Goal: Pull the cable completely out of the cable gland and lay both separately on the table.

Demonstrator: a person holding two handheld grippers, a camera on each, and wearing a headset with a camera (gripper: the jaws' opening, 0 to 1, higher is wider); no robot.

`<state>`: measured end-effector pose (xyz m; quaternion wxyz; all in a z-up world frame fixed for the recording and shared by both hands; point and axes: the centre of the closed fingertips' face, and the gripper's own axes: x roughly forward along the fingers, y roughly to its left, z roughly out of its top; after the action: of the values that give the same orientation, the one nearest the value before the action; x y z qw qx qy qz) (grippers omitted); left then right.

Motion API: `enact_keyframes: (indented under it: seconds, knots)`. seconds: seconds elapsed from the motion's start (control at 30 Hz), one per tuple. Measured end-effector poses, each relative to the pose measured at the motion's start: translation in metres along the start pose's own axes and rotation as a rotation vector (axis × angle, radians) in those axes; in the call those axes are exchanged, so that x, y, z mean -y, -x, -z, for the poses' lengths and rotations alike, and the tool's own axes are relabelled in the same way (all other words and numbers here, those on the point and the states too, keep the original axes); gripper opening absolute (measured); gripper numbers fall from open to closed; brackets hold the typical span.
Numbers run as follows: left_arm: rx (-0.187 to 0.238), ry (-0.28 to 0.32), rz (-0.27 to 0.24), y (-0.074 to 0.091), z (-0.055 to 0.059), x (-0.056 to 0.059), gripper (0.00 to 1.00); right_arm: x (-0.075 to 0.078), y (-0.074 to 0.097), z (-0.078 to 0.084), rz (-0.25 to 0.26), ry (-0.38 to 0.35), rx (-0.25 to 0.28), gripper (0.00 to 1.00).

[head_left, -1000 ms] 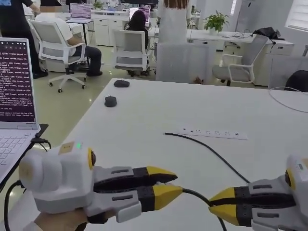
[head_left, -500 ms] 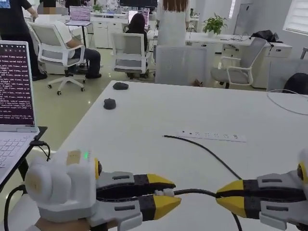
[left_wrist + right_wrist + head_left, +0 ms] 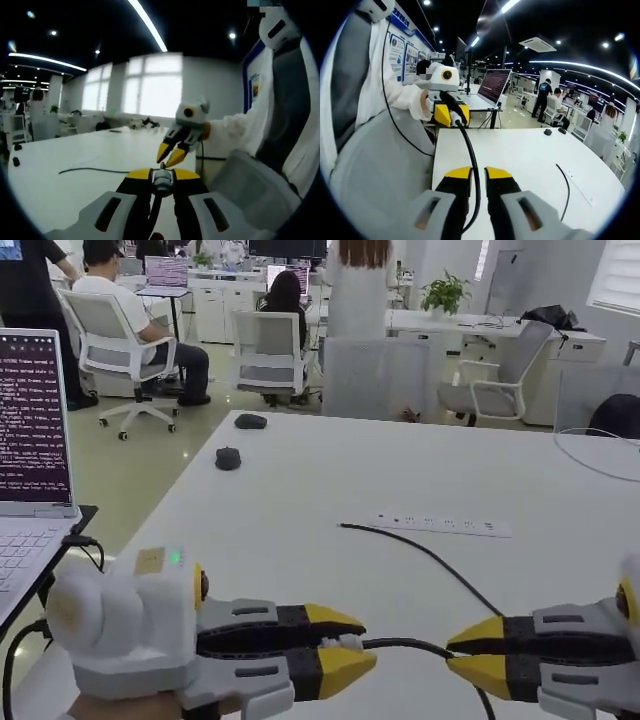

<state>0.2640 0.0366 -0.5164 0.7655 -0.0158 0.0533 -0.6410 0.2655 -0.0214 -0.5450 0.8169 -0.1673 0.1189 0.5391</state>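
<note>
Down at the near edge of the table, the left gripper has its yellow-tipped jaws clamped on the cable gland, which is held just above the tabletop. The left gripper view looks at the gland end-on, a small metal barrel pinched between the two tips. The head view shows it from the side as a pale stub.

From the gland the black cable runs straight across the gap to the right gripper, whose jaws are closed on it. The right gripper view adds that the cable passes lengthwise between its own jaws and drops away beneath them. It also shows the left gripper facing it with the gland at its tips.

The head view alone follows the rest of the cable. It lies in a loose curve on the table and ends just short of a white power strip. Two computer mice sit farther back, and an open laptop stands off the left edge.

Compared with a second ago, the two grippers are farther apart and a longer stretch of cable is exposed between them.
</note>
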Motion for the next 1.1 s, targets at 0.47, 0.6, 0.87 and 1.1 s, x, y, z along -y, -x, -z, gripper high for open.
enact_keyframes:
  seconds: [0.47,0.6,0.87,1.1]
  knots:
    - [0.042,0.017,0.038,-0.002,-0.008,0.008,0.16,-0.025,-0.039,-0.034,-0.136,0.071,0.06,0.1]
    - [0.051,0.019,0.033,-0.002,-0.009,0.007,0.16,-0.025,-0.041,-0.037,-0.136,0.025,0.094,0.04]
    - [0.036,0.017,0.029,-0.005,-0.005,0.007,0.18,-0.026,-0.034,-0.042,-0.13,-0.029,0.162,0.03]
    - [0.023,0.022,0.03,-0.004,-0.003,0.007,0.18,-0.027,-0.035,-0.045,-0.139,-0.041,0.178,0.02]
